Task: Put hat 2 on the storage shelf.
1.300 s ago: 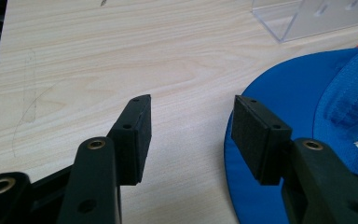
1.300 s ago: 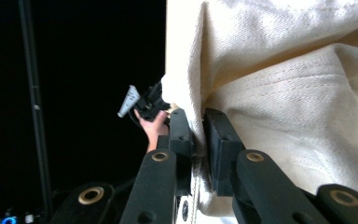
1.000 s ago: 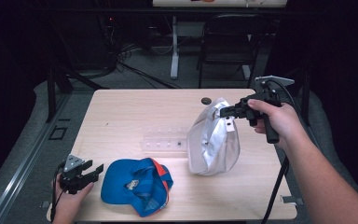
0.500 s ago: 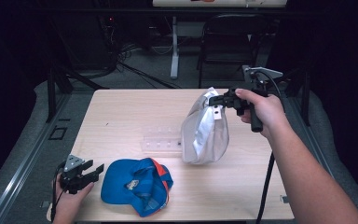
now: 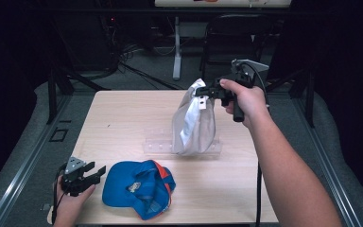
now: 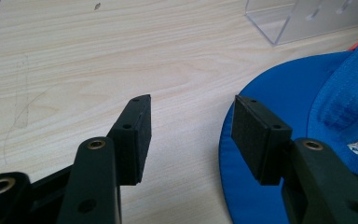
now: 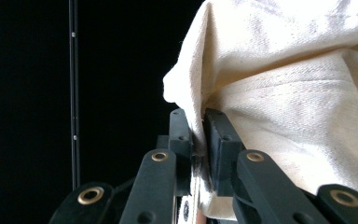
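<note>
Cream cap (image 5: 194, 123) hangs in the air over the far middle of the counter (image 5: 123, 123), pinched at its upper edge and drooping down so that its lower part covers the middle of a clear plastic stand (image 5: 158, 145); whether cloth and stand touch cannot be told. The counter is pale wood grain, with a dark floor around it, and a black chair (image 5: 236, 42) stands beyond its far edge.

On the near side of the counter lies a blue cap (image 5: 137, 189) with an orange lining showing at its right side, its brim toward the left. It sits well apart from the cream cap, with the stand between them.

The right hand-held gripper (image 5: 203, 91) is held level above the far right part of the counter, pointing left, its jaws clamped tight on a fold of the cream cap's fabric. In the right gripper view the two black pads (image 7: 216, 140) squeeze the cloth (image 7: 284, 93) between them with no gap, and the fabric bunches out above and to the right.

The left hand-held gripper (image 5: 90, 172) rests at the near left corner of the counter, just beside the blue cap's brim. In the left gripper view its jaws stand wide apart with only bare counter (image 6: 74, 56) between them; the right pad (image 6: 254, 135) overlaps the edge of the blue brim (image 6: 279, 93), gripping nothing.
</note>
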Demonstrator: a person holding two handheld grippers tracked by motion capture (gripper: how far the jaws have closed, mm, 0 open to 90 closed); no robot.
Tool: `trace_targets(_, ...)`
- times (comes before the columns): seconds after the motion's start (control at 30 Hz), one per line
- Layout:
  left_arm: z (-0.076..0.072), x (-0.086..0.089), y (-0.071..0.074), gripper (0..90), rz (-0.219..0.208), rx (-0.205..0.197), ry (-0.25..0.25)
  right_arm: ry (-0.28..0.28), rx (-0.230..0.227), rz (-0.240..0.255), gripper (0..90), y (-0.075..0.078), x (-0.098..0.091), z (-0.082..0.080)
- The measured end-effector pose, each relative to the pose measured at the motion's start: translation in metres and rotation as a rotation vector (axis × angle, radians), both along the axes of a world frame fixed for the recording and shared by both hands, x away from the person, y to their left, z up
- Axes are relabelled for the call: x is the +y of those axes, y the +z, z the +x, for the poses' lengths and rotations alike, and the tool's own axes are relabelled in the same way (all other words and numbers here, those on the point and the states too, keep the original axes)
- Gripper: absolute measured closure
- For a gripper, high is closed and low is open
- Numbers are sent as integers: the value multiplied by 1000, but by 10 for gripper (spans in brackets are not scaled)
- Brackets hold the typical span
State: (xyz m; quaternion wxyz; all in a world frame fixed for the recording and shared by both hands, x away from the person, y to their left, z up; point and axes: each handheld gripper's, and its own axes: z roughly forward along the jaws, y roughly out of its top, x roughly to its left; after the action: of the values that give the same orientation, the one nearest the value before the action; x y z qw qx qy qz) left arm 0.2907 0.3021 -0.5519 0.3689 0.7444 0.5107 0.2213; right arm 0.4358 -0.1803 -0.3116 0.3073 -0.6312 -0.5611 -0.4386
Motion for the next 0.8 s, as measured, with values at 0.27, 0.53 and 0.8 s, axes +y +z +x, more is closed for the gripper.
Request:
trace_targets(0.27,1,0,0,480,-2,-3,-2,-2,2,2,819,-3,20,11)
trace_targets(0.53,-1,-4,3,477,1,-33,-7,10,1,1,819,-7,35,18)
trace_targets(0.8,-2,-21,17,487,10,-88,-76,5,-2,-4,818,-11,46,25)
